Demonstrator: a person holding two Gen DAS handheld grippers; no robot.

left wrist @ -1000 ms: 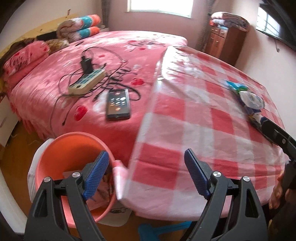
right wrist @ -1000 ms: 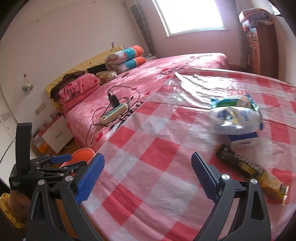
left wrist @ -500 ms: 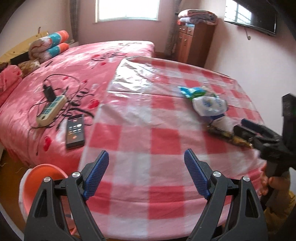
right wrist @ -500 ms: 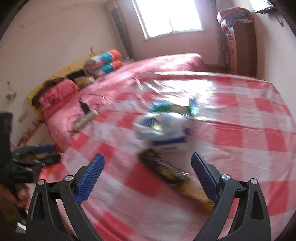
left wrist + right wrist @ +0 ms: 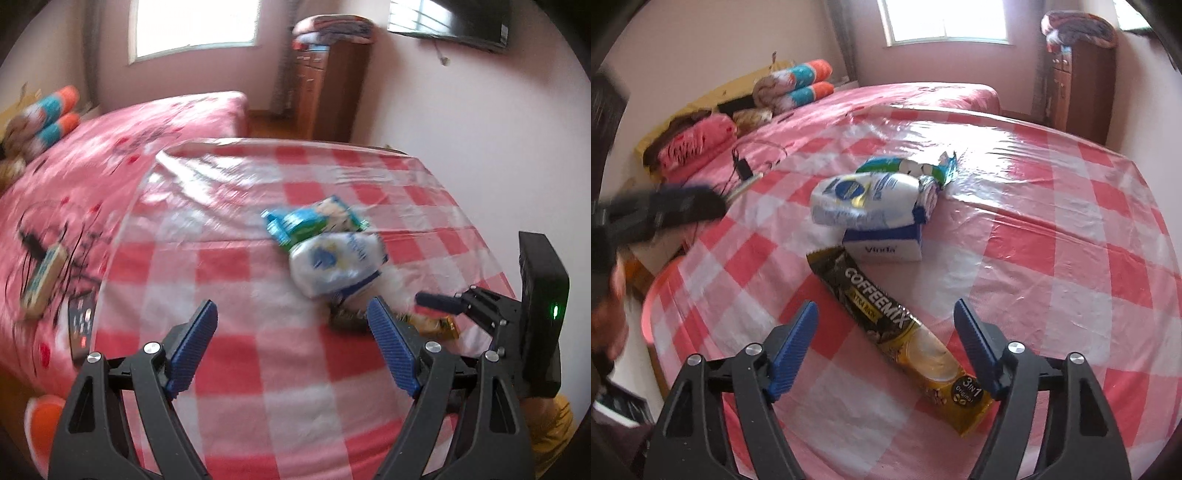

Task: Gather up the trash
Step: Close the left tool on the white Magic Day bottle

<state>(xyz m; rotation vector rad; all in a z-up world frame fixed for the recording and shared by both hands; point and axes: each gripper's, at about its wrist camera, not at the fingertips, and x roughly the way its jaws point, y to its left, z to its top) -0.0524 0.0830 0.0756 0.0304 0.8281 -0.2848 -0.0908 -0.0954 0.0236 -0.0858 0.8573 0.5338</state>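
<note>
The right tongs (image 5: pixel 884 343) hang over the checked tabletop (image 5: pixel 1052 258), jaws apart and just now narrowing, straddling the coffee mix sachet (image 5: pixel 897 332) without pressing it. Just beyond lie a tissue pack (image 5: pixel 886 242) and crumpled wrappers (image 5: pixel 864 199) — the left tongs (image 5: pixel 293 349) stand wide, holding nothing, nearer than that pile.

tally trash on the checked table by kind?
Snack/drink wrappers: 2 (coffee mix sachet, green-blue wrapper)
Tissue packs: 2 (white soft pack, Vinda pack under it)
Total: 4
</note>
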